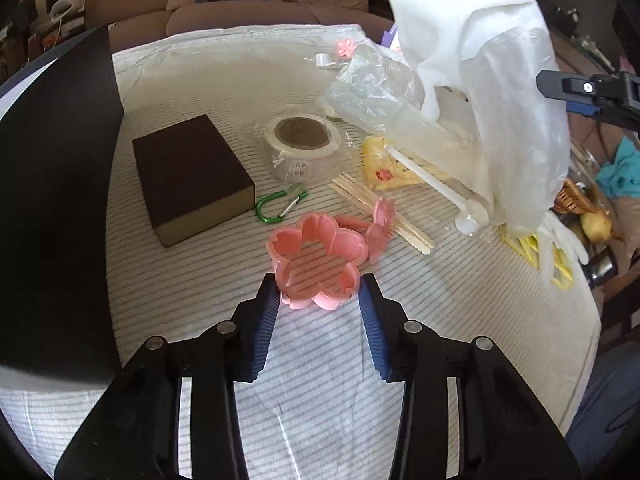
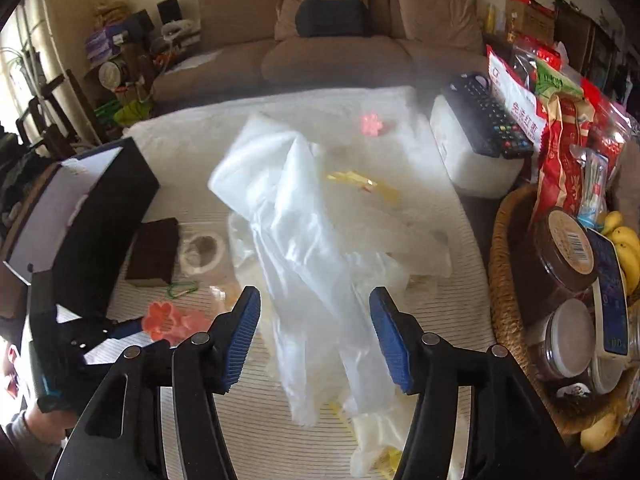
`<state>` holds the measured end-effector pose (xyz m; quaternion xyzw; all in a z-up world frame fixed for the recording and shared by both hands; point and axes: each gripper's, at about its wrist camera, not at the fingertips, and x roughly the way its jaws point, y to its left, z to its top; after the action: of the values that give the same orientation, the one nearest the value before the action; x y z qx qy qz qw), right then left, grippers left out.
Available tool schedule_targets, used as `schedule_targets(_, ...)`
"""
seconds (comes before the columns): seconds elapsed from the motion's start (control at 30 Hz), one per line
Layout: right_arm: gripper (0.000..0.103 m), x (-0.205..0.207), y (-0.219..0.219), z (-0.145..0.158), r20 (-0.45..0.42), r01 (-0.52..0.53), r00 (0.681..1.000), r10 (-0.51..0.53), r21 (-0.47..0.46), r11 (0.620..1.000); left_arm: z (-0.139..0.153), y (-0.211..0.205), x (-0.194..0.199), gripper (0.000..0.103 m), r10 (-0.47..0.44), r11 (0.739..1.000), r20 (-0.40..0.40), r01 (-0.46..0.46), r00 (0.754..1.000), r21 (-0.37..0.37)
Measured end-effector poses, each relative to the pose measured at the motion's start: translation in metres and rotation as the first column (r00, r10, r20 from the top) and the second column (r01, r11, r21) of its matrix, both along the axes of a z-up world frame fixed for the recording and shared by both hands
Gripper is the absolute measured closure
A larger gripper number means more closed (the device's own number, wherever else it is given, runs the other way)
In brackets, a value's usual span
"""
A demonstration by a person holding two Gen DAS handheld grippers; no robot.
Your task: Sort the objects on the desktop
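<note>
A pink flower-shaped cutter [image 1: 318,266] lies on the striped tablecloth [image 1: 312,360]. My left gripper [image 1: 320,292] is open, its fingertips on either side of the cutter's near edge. Behind it lie a green carabiner [image 1: 278,208], a brown sponge block [image 1: 192,178], a tape roll [image 1: 302,146], wooden sticks [image 1: 380,214] and a white plastic spoon [image 1: 436,184]. A white plastic bag [image 1: 488,92] hangs in the air to the right. In the right wrist view my right gripper [image 2: 316,336] is open, with the bag [image 2: 304,248] draped between and beyond its fingers. The cutter [image 2: 164,318] shows at left.
A black box [image 1: 52,208] stands at the table's left; it also shows in the right wrist view [image 2: 96,216]. A wicker basket [image 2: 508,292] with jars, snack packets and bananas sits right. A remote [image 2: 486,116] rests on a white box. A sofa [image 2: 332,40] is behind.
</note>
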<state>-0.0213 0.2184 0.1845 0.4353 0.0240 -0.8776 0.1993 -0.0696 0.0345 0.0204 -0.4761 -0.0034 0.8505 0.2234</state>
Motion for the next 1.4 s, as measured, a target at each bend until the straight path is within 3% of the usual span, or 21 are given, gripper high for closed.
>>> schedule_targets(0.27,0.043,0.039,-0.049,-0.018,-0.015,-0.147,0.989,0.146,-0.156,0.977,0.006,-0.021,0.041,0.065,0.018,1.000,-0.001,-0.018,1.000,0.006)
schedule_targets(0.37,0.045,0.037,-0.070,-0.039,0.064,-0.277,0.949,0.309,-0.302,0.912,-0.001,-0.023,0.048,0.065,0.035,0.999,0.016,-0.035,0.999,0.007)
schedule_targets(0.4,0.047,0.037,-0.079,-0.046,0.088,-0.298,0.937,0.338,-0.303,0.905,-0.005,-0.025,0.047,0.064,0.046,0.999,0.031,-0.047,0.998,0.027)
schedule_targets(0.47,0.050,0.032,-0.093,-0.061,0.125,-0.244,0.957,0.263,-0.149,0.958,-0.010,-0.029,0.048,0.063,0.058,0.997,0.043,-0.061,0.997,0.053)
schedule_targets(0.5,0.054,0.028,-0.092,-0.064,0.113,-0.190,0.974,0.198,-0.075,0.979,-0.010,-0.028,0.048,0.063,0.057,0.997,0.037,-0.059,0.998,0.046)
schedule_targets(0.57,0.058,0.026,-0.077,-0.056,0.041,-0.116,0.992,0.120,-0.094,0.989,-0.009,-0.025,0.048,0.063,0.053,0.998,0.025,-0.054,0.998,0.032)
schedule_targets(0.6,0.058,0.025,-0.071,-0.051,-0.001,-0.063,0.998,0.063,-0.054,0.997,-0.008,-0.025,0.048,0.063,0.052,0.998,0.025,-0.053,0.998,0.037)
schedule_targets(0.67,0.033,0.018,-0.065,-0.049,-0.080,0.019,0.997,-0.012,0.085,0.996,-0.010,-0.026,0.045,0.063,0.052,0.998,0.037,-0.053,0.998,0.046)
schedule_targets(0.7,0.014,0.012,-0.065,-0.054,-0.059,-0.008,0.998,0.014,0.090,0.996,-0.011,-0.025,0.044,0.062,0.053,0.997,0.037,-0.054,0.998,0.050)
schedule_targets(0.73,0.014,0.004,-0.066,-0.062,0.003,-0.052,0.999,0.052,0.058,0.997,-0.012,-0.025,0.042,0.062,0.052,0.997,0.039,-0.054,0.998,0.054)
schedule_targets(0.77,0.017,-0.003,-0.068,-0.073,0.073,-0.083,0.994,0.081,0.032,0.996,-0.013,-0.024,0.041,0.062,0.052,0.997,0.038,-0.054,0.998,0.054)
schedule_targets(0.8,0.044,-0.007,-0.070,-0.083,0.121,-0.101,0.988,0.097,0.026,0.995,-0.013,-0.023,0.040,0.062,0.053,0.997,0.034,-0.054,0.998,0.052)
schedule_targets(0.83,0.101,-0.010,-0.074,-0.091,0.156,-0.125,0.981,0.118,0.035,0.992,-0.013,-0.023,0.039,0.062,0.057,0.997,0.031,-0.058,0.998,0.051)
schedule_targets(0.93,0.098,-0.011,-0.072,-0.079,0.117,-0.135,0.985,0.128,0.054,0.989,-0.013,-0.023,0.039,0.051,0.072,0.995,0.025,-0.074,0.997,0.064)
schedule_targets(1.0,0.098,-0.012,-0.062,-0.057,0.071,-0.106,0.992,0.102,0.059,0.993,-0.013,-0.019,0.039,0.030,0.080,0.996,0.002,-0.080,0.997,0.029)
schedule_targets(1.1,0.098,-0.020,-0.039,-0.025,-0.004,-0.037,0.999,0.037,0.103,0.994,-0.014,-0.016,0.040,0.029,0.081,0.997,-0.013,-0.081,0.997,0.012)
schedule_targets(1.17,0.098,-0.029,-0.020,-0.018,-0.028,0.023,0.999,-0.018,0.166,0.986,-0.015,-0.014,0.040,0.029,0.076,0.997,-0.023,-0.076,0.997,0.005)
schedule_targets(1.23,0.094,-0.040,-0.002,-0.029,-0.026,0.071,0.997,-0.067,0.255,0.964,-0.016,-0.013,0.040,0.029,0.077,0.997,-0.036,-0.077,0.996,-0.002)
schedule_targets(1.33,0.088,-0.055,0.015,-0.072,0.096,0.068,0.990,-0.107,0.342,0.937,-0.016,-0.012,0.040,0.031,0.059,0.998,-0.053,-0.059,0.997,-0.007)
schedule_targets(1.37,0.086,-0.051,0.020,-0.079,0.102,0.075,0.988,-0.119,0.358,0.931,-0.016,-0.012,0.041,0.041,0.058,0.998,-0.059,-0.058,0.997,-0.009)
schedule_targets(1.4,0.080,-0.045,0.021,-0.078,0.078,0.095,0.988,-0.133,0.371,0.924,-0.015,-0.013,0.040,0.059,0.057,0.998,-0.058,-0.058,0.997,-0.016)
